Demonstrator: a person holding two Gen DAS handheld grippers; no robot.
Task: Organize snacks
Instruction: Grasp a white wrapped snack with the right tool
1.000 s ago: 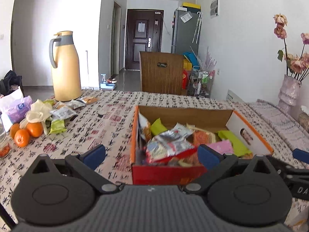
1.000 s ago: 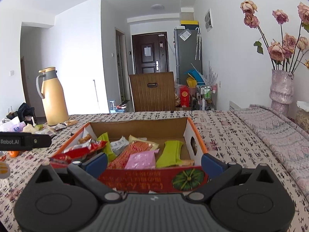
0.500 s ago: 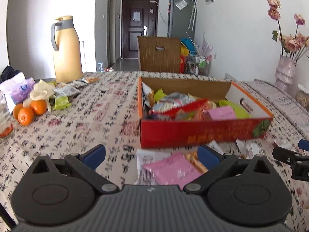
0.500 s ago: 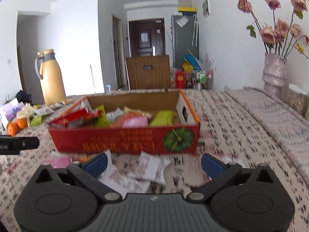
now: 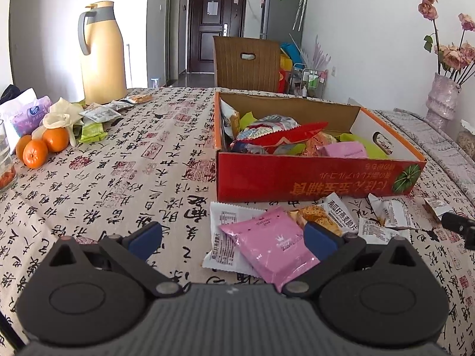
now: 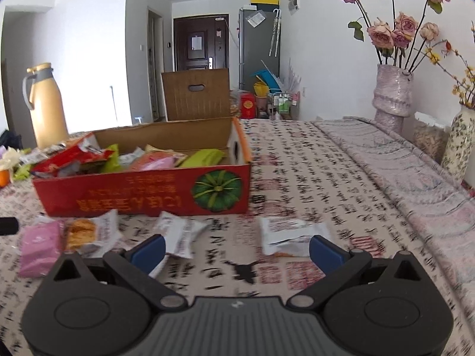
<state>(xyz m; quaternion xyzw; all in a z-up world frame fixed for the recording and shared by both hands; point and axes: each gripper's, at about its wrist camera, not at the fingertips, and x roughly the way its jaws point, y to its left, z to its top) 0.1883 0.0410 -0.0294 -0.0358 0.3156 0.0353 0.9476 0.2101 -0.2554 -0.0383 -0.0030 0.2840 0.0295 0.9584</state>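
Two hand-held tools hover low over a worktop (image 5: 124,160) covered with a cloth printed in black calligraphy. The left tool (image 5: 233,237) has its blue-tipped fingers spread wide apart, holding nothing; a pink snack packet (image 5: 267,246) lies flat on the cloth between them, overlapping a white packet (image 5: 221,231) beneath it. Just to the right sits an orange-and-white packet (image 5: 326,216), with more small white packets (image 5: 389,207) scattered beyond.

The right tool (image 6: 237,249) is also spread open and empty. A white packet (image 6: 289,234) lies just ahead of its right finger, and another white packet (image 6: 181,231) lies near its left finger. The pink packet (image 6: 40,246) appears at the far left of this view.

Behind the loose packets stands a red cardboard box (image 5: 314,178) with a green pumpkin picture on its front — its top is open and it is piled with snack bags in red, silver, green and pink (image 5: 279,136).

To the left on the worktop are a tall yellow thermos jug (image 5: 102,53), three oranges (image 5: 41,145), a purple tissue pack (image 5: 28,114) and a few more snack packets (image 5: 95,121). On the right side stands a pale vase of dried roses (image 6: 392,89) — a second patterned vase (image 6: 458,145) is beside it.
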